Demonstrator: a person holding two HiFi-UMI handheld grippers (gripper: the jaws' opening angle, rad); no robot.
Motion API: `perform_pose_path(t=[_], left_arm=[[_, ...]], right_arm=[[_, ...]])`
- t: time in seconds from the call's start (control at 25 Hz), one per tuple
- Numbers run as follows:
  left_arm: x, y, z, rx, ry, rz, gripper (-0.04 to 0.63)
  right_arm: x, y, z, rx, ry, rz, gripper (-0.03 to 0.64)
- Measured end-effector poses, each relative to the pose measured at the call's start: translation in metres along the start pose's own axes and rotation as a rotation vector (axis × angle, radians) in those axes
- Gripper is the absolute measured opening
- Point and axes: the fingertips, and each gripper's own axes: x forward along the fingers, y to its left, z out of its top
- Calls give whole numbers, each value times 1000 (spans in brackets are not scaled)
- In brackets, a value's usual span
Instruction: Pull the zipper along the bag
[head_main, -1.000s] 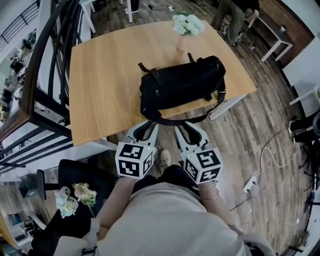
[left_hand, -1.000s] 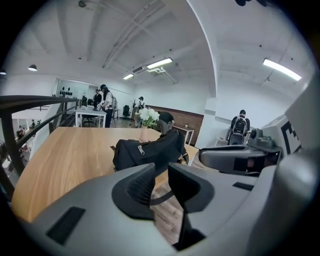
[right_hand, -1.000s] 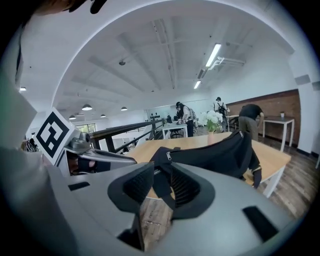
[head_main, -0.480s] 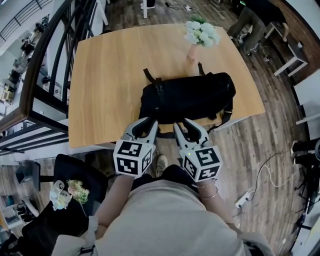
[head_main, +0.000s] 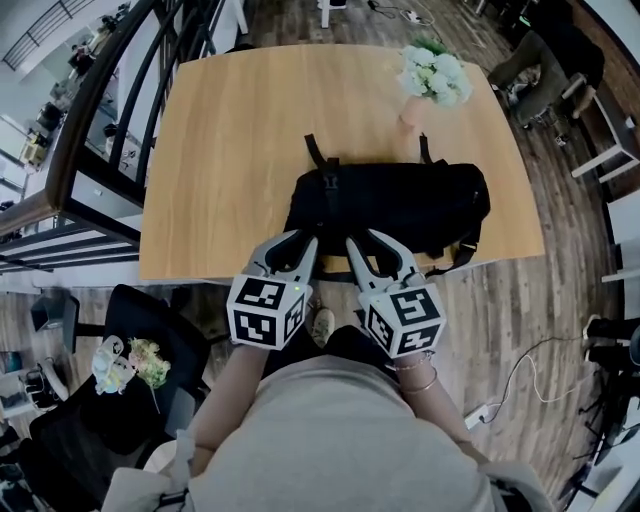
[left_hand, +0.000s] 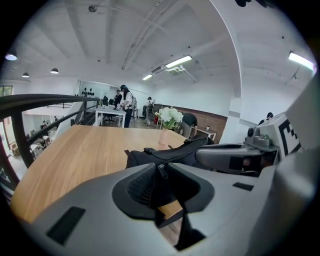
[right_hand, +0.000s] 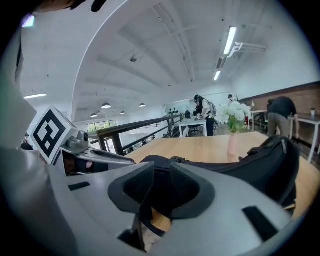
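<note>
Fingers (left_hand: 142, 186) of the left gripper (head_main: 290, 243) are held a little apart and nothing is gripped. The zipper pull (left_hand: 161, 170) is seen just past their tips, in line with the gap. On the right gripper (head_main: 372, 243) the fingers have just been closing slightly, yet a gap is left, and only the bag's dark side is seen beyond it, ungrasped. The bag (head_main: 400, 205) is laid on the counter (head_main: 230, 150) at 12 o'clock from both grippers, close to the near edge.

Trouble is judged most likely from the bag being unbraced. If the pull is drawn while the soft body is not pinned, the whole bag may be dragged along the counter, or off the near edge where a strap (head_main: 465, 250) hangs at 4 o'clock. The vase (head_main: 410, 108) could be tipped by a shove toward 12 o'clock.

Nothing of the bag's contents is shown. White flowers (head_main: 435, 72) are held in the vase, just beyond the bag at 12 o'clock.
</note>
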Motion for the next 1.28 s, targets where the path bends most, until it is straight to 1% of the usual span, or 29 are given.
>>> perform_pose_path(t=[0.16,0.32,0.48,0.76,1.04,1.28], left_arm=[[1,6,0,-15,-5,20,91],[1,8,-2,-19,-7,26,91],[2,14,-3,-25,-6,30,91],[5,28,-3,-39,-1,23,91],[7,37,-9,-44,40,-7,92],[11,38,-8,-33,66,-49,92]], right_arm=[[6,6,0,-32,10,24,92],[8,8,-5,-50,28,31,92],[10,6,-8,-68,40,12,91],[17,7,-10,-158,74,-25,91],[30,17,-9,-144,99,-25,92],[32,15,-11,-136,125,-53,91]])
